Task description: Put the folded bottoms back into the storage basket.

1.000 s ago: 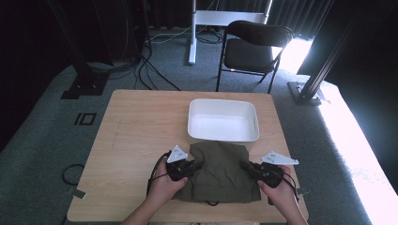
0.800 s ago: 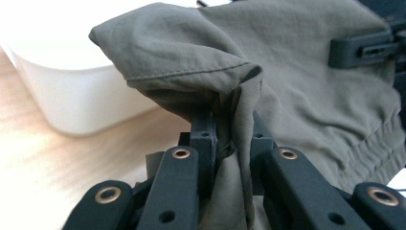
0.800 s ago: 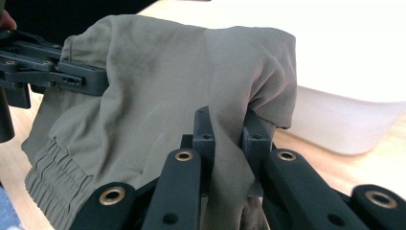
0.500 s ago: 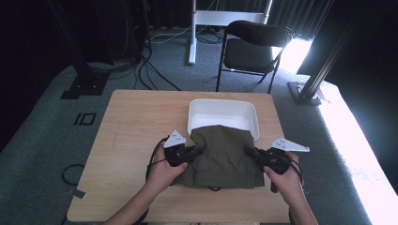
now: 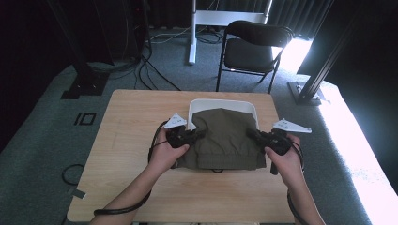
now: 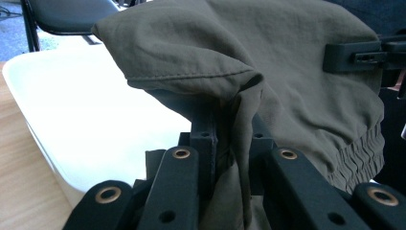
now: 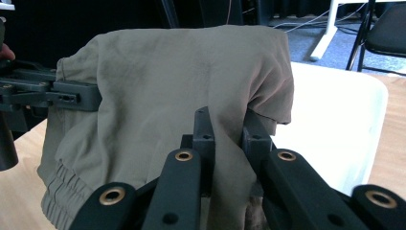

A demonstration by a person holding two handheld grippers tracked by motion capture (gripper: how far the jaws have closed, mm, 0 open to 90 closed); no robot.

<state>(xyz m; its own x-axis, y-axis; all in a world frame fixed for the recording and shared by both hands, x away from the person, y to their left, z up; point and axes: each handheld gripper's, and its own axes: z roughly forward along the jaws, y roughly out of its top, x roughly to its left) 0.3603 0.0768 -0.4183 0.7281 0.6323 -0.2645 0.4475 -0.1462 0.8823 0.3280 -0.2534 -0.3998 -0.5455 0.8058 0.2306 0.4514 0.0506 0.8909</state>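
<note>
Right gripper (image 7: 229,127) jaws clamp olive cloth (image 7: 158,86) beside white tray (image 7: 335,124).

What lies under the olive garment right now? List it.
Under the far half of the olive garment sits the white tray; its rim and part of its bare floor show. The wooden table lies beneath the near half. Whatever the covered tray floor holds is hidden.

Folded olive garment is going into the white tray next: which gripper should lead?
Neither alone, probably. The left gripper and right gripper each clamp a side of the folded olive fabric garment, level beside the white plastic tray.
</note>
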